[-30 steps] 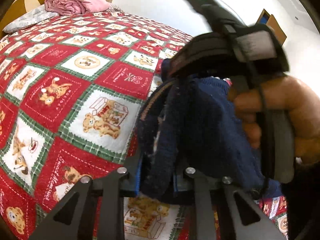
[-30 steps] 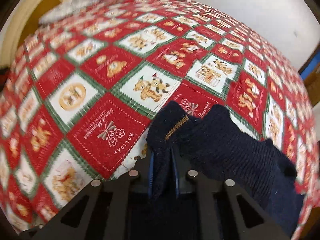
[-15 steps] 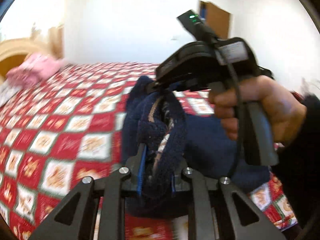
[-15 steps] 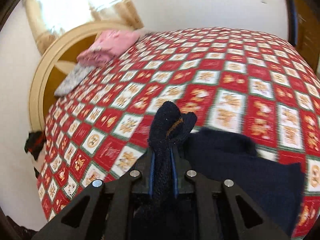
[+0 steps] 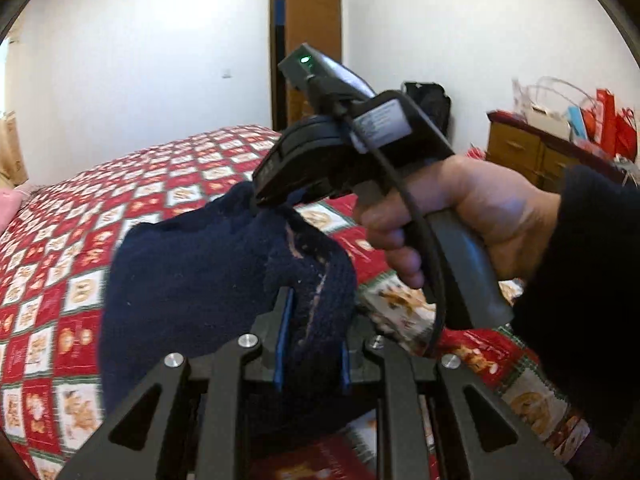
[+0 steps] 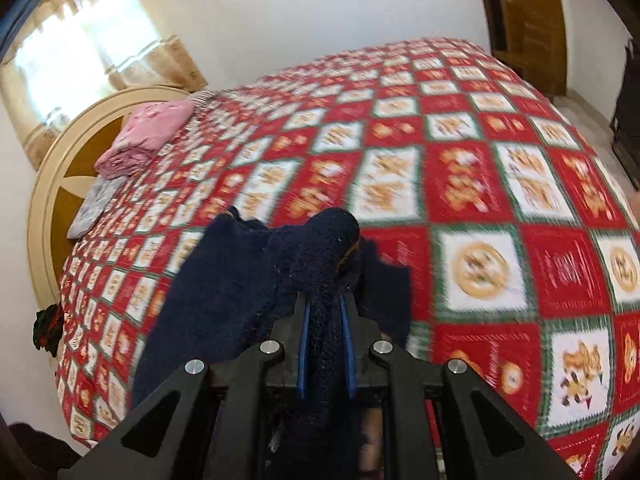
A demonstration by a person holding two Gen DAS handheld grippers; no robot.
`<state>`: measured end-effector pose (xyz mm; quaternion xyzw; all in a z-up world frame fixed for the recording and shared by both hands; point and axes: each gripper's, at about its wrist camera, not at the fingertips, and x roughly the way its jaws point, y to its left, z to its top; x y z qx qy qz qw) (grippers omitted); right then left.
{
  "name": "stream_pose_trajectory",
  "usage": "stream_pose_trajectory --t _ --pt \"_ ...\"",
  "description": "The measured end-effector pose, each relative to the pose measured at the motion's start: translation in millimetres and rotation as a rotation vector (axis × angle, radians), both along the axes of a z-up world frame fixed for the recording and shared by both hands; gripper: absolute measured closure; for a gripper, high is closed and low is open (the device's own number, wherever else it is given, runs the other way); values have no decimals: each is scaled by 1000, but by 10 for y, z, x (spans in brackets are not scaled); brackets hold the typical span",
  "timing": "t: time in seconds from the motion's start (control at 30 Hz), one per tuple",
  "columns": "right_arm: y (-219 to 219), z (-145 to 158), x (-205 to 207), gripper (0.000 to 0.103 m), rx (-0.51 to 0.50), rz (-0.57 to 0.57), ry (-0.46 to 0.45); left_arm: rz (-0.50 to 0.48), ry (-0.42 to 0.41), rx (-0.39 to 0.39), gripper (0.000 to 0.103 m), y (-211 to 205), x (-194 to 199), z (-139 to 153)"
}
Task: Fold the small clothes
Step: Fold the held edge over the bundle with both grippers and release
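A dark navy knitted garment (image 5: pixel 192 280) hangs in the air above the bed, held by both grippers. My left gripper (image 5: pixel 312 320) is shut on one bunched edge of it. My right gripper (image 6: pixel 325 320) is shut on another bunched edge of the navy garment (image 6: pixel 224 280), which drapes down to the left. In the left wrist view the right gripper (image 5: pixel 340 160) and the hand holding it sit just beyond the cloth, close to my left gripper.
The bed (image 6: pixel 480 184) with a red, white and green Christmas quilt lies below. Folded pink cloth (image 6: pixel 148 136) and a grey pillow (image 6: pixel 94 204) sit by the headboard. A wooden dresser (image 5: pixel 532 156) with bags and a brown door (image 5: pixel 312 56) stand beyond.
Both grippers have lifted the navy garment off the quilt and tilted up, so the room's walls and door come into view. The cloth now hangs spread between them.
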<state>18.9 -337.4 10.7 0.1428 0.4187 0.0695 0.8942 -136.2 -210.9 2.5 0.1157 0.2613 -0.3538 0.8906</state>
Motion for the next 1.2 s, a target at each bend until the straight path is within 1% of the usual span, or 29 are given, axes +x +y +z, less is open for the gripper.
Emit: stream_pose_trajectory --t 0.1,0.2,0.27,0.33,0.37,0.4,0.43,0.47,0.5,0.53,0.57,0.6,0.63,0.67,0.7,0.73,0.77,0.8,0.87,0.93,1.0,1.07,1.13,1.2 --pt "-157 -220 -6 89 6 -11 29 -11 -8 52 83 -175 -51 -163" --pt "-162 -369 0 89 -7 0 30 -9 4 94 82 -234 14 -326" --pt "-186 -414 -3 89 9 -1 20 -4 1 117 78 -263 21 -397" --pt "-197 -443 -23 88 20 -5 4 -22 -11 127 71 -264 -40 -397" --pt "-196 -449 -37 85 17 -11 -5 -35 -13 135 62 -283 -84 -381" --pt "-198 -450 -70 73 9 -19 -22 -57 -13 146 52 -283 -120 -353" --pt "-201 -444 -91 65 -2 -32 -23 -86 -11 152 47 -264 -158 -319" --pt "-238 -424 -127 52 -9 -62 -12 -114 -12 149 35 -228 -182 -289" --pt "-285 -397 -163 51 9 -84 5 -137 -14 145 21 -175 -202 -239" --pt "-370 -356 -229 51 56 -107 22 -157 -26 140 15 -77 -228 -152" --pt "-468 -284 -350 51 110 -139 24 -169 -39 134 7 -4 -239 -117" --pt "-547 -180 -518 51 124 -184 0 -183 -61 123 1 96 -245 -57" --pt "-564 -112 -629 52 103 -210 -20 -194 -80 114 0 220 -254 6" --pt "-536 25 -839 57 18 -240 -48 -198 -89 109 0 323 -240 48" --pt "-454 103 -976 74 -58 -240 -56 -195 -89 103 0 439 -182 80" --pt "-347 150 -1095 79 -107 -223 -60 -179 -82 90 0 567 -122 110" --pt "-251 172 -1196 81 -127 -209 -63 -152 -68 74 0 665 -55 134" --pt "-131 185 -1323 81 -123 -195 -74 -113 -46 54 0 759 46 146" --pt "41 174 -1473 82 -95 -171 -91 8 22 18 0 886 312 166" --pt "230 123 -1553 82 -82 -149 -98 130 125 3 0 920 602 125" --pt "455 42 -1571 82 -99 -129 -102 228 204 27 0 882 837 13" --pt "677 -62 -1564 82 -136 -105 -99 311 250 76 0 853 968 -136" --pt "788 -160 -1560 82 -172 -92 -80 334 269 100 0 816 1000 -274" --pt "828 -331 -1538 82 -264 -137 -29 344 246 118 0 795 965 -327"
